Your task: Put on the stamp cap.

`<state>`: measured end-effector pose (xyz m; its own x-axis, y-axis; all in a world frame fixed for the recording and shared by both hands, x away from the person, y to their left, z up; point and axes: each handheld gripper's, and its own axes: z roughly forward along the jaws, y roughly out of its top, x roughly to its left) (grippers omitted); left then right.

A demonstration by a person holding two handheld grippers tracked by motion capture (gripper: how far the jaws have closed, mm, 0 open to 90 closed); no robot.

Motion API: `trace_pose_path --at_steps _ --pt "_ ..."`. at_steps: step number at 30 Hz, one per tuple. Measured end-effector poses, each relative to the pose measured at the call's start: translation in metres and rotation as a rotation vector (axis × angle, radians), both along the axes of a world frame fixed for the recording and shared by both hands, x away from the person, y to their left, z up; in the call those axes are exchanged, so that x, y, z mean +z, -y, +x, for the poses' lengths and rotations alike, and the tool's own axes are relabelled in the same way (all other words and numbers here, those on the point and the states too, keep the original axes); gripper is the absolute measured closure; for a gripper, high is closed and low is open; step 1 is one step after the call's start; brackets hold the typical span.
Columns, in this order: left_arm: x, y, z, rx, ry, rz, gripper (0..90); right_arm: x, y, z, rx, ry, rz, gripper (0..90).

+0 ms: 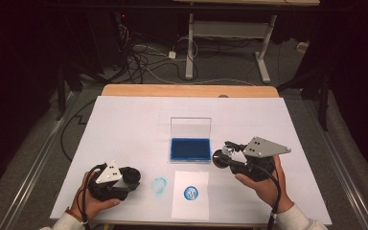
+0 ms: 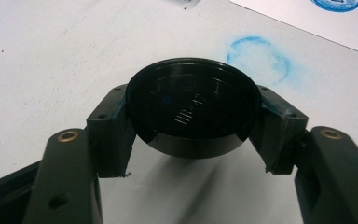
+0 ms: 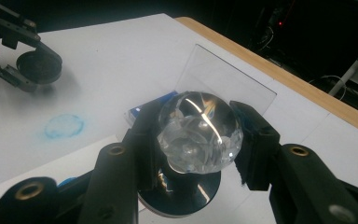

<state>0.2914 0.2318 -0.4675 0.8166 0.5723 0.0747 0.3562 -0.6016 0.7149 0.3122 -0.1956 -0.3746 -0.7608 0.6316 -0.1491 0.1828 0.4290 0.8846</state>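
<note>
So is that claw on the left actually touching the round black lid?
Touching. In the left gripper view, the left claw has both pads pressed against opposite sides of the round black lid, with no gap visible.

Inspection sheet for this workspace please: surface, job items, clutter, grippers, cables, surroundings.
Surface: white sheet over a wooden table; smudged blue ink ring on it.
Job's things: blue ink pad in an open clear-lidded case; white paper slip bearing a round blue stamp print; round black cap; stamp with a faceted clear knob and round black base.
Clutter: nothing seen.
Grippers: left gripper shut on the cap; right gripper shut on the stamp's knob.
Cables: black gripper cable at the left wrist; floor cables behind.
Surroundings: dark room, white desk frame.
</note>
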Motion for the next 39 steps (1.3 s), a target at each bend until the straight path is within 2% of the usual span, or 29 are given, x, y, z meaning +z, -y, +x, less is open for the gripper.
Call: trace_pose_path --at_steps 6,16,22,39 --pt "0.000 0.006 0.002 -0.016 0.002 0.011 36.5 0.002 0.002 -0.003 -0.005 0.008 0.009 57.1" --pt "0.008 0.021 0.004 -0.056 0.010 -0.017 36.6 0.009 0.003 -0.007 -0.001 0.022 0.040 57.1" --pt "0.011 0.032 0.006 -0.083 0.009 -0.038 36.6 0.013 -0.004 -0.007 0.018 0.026 0.054 57.1" --pt "0.019 0.069 0.008 -0.171 0.020 -0.055 36.6 0.022 -0.034 -0.009 0.089 0.049 0.098 57.2"
